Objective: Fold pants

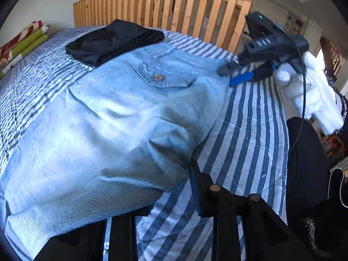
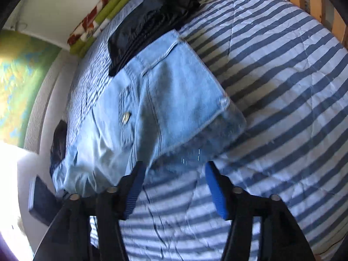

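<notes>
**Entry: denim pants, fold in progress**

- **Item:** light-blue jeans (image 1: 113, 113), lying on a bed under a blue-and-white striped cover (image 1: 245, 134). They appear already doubled lengthwise; a buttoned flap pocket (image 1: 165, 76) faces up. The right wrist view shows a second layer of denim (image 2: 226, 128) peeking out under the waist end.
- **Neighbours:** 1 folded dark garment (image 1: 113, 41) touching the far edge of the jeans; wooden slatted headboard (image 1: 165, 10); rolled patterned cushions (image 1: 24, 41) at the wall.
- **Right tool** (image 1: 228, 74): released, jaws parted with nothing between them, tips at the waist edge of the jeans; held in a white-gloved hand (image 1: 304, 87).
- **Left tool** (image 1: 165, 198): its fingers sit at the hem-side edge of the denim. The fabric hides 1 of them, so whether it is clenched on cloth cannot be told.
- **Step judged:** taking hold at both ends for a crosswise fold.
- **Handling advice:** catch all layers at the waist corner, including the underlying one; bite deep enough that heavy denim will not slip; lift both ends level, carry 1 end over to meet the other, and keep clear of the dark garment.
</notes>
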`<control>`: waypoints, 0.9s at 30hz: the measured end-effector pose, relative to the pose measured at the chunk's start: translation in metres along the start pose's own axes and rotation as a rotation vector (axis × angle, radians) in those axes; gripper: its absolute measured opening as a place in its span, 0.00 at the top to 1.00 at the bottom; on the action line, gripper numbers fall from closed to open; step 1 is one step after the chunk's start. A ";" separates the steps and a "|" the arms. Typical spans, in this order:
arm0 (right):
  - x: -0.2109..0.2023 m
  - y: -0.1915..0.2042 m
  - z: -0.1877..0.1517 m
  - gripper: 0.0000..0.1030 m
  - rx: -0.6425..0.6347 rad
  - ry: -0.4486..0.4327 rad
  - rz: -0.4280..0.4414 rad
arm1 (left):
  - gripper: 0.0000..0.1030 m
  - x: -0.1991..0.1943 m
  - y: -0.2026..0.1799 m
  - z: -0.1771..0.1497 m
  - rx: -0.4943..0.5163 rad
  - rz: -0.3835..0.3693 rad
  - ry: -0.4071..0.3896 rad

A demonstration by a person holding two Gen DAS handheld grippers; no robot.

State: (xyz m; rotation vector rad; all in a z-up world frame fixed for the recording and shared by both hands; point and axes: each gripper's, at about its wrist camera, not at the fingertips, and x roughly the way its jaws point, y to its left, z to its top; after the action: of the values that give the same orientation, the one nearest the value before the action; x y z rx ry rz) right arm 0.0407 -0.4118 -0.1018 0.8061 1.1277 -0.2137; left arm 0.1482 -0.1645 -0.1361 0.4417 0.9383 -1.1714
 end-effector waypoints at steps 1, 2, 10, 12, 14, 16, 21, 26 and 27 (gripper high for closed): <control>0.005 -0.001 0.003 0.45 0.021 0.006 0.000 | 0.62 0.005 -0.004 -0.001 0.011 0.007 0.011; 0.011 -0.002 0.005 0.45 0.044 0.011 0.001 | 0.63 0.011 -0.007 -0.002 0.024 0.020 0.025; -0.017 0.035 0.001 0.74 -0.068 -0.082 -0.091 | 0.90 -0.035 -0.011 0.017 -0.066 -0.126 -0.005; -0.040 0.049 0.001 0.75 -0.096 -0.110 -0.094 | 0.90 -0.060 -0.006 0.020 -0.153 -0.210 -0.063; -0.050 0.056 0.003 0.75 -0.130 -0.139 -0.136 | 0.88 -0.061 -0.007 0.018 -0.200 -0.274 -0.050; -0.043 0.061 0.002 0.75 -0.166 -0.150 -0.226 | 0.87 -0.036 -0.013 0.007 -0.216 -0.295 0.012; 0.004 0.048 0.001 0.76 -0.221 -0.130 -0.450 | 0.87 0.015 -0.031 -0.035 -0.214 -0.280 0.218; -0.007 0.029 -0.001 0.73 -0.234 -0.094 -0.445 | 0.71 -0.041 -0.006 -0.063 -0.263 -0.213 0.157; -0.011 0.030 -0.003 0.71 -0.253 -0.090 -0.447 | 0.69 -0.055 -0.001 -0.070 -0.273 -0.177 0.140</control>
State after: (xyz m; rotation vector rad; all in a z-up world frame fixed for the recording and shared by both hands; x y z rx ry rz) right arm 0.0493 -0.3911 -0.0787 0.3106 1.2108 -0.4644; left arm 0.1155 -0.0824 -0.1310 0.2252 1.2610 -1.1600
